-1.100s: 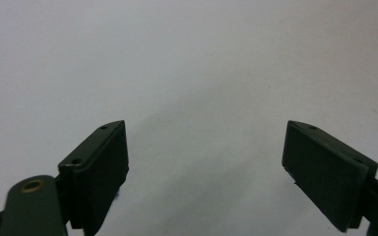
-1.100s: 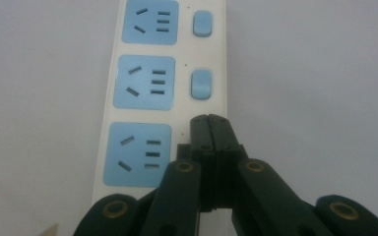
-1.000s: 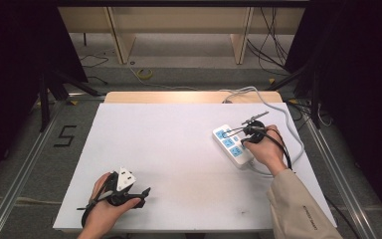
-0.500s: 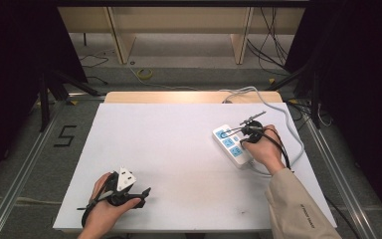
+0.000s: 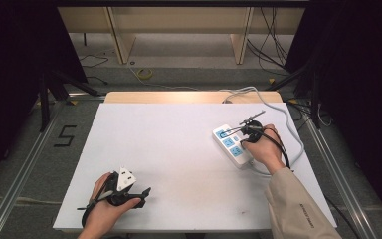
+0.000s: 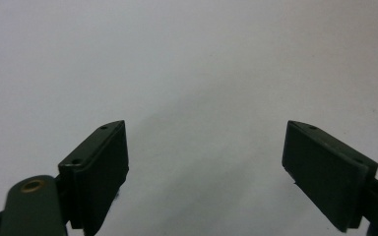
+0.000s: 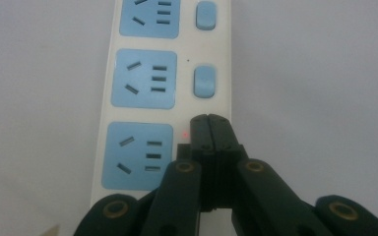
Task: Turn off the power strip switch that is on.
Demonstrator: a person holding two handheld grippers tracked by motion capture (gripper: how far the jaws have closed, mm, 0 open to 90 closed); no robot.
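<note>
A white power strip [image 5: 230, 144] with three blue sockets lies on the right side of the white table [image 5: 179, 144]. In the right gripper view the strip [image 7: 142, 93] runs away from me, with two blue switches [image 7: 204, 81] showing beside the farther sockets. My right gripper [image 7: 209, 120] is shut, and its tips rest on the strip beside the nearest socket, covering that spot. A small red light [image 7: 184, 133] glows just left of the tips. Seen from above, the right gripper [image 5: 242, 133] sits over the strip. My left gripper [image 5: 143, 193] lies open near the front left, nothing between its jaws [image 6: 204, 162].
The strip's white cable [image 5: 258, 92] loops off the table's back right edge toward the floor. A wooden board [image 5: 189, 97] borders the far edge. Metal rails [image 5: 25, 164] run along both sides of the table, and dark curtains stand left and right.
</note>
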